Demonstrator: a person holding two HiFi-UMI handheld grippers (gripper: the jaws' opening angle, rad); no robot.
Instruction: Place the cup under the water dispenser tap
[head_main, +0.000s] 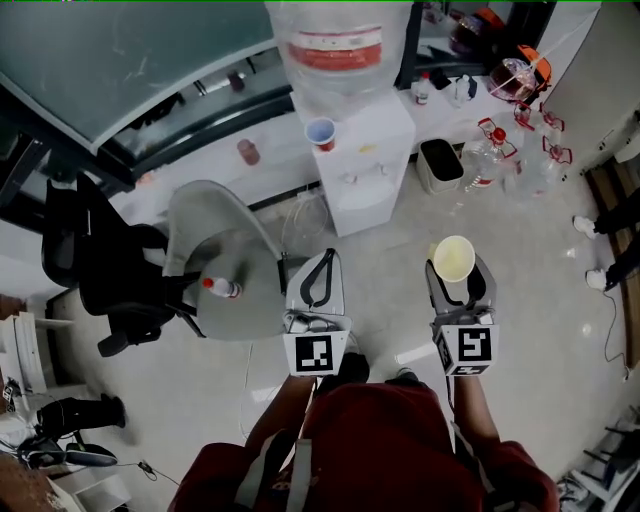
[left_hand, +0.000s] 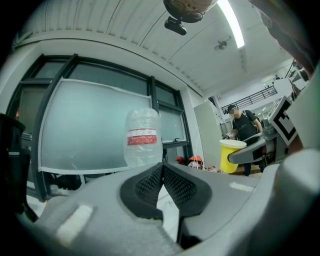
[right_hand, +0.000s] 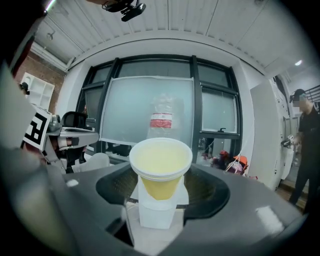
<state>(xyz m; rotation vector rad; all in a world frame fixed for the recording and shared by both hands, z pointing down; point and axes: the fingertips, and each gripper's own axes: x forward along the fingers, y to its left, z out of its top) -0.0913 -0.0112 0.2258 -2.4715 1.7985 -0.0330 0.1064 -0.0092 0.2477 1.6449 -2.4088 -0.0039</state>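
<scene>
Office, 1 disp. (head_main: 355, 150), 2 cups (head_main: 453, 258) (head_main: 320, 132) (1 gripped)

I see open floor (head_main: 395, 240) straight ahead to the front of the water dispenser (head_main: 365, 170). On the left a grey chair (head_main: 215, 235) with a bottle (head_main: 222, 288) crowds the lane; on the right a waste bin (head_main: 438, 165) and clear jugs (head_main: 495, 150) stand beside the dispenser.

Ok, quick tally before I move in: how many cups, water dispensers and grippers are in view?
Cups: 2 (yellow cup in the right gripper; blue-rimmed cup on top of the dispenser)
Water dispensers: 1 (white water dispenser carrying a clear jug)
Grippers: 2 (left gripper shut, empty)
Total: 5
</scene>
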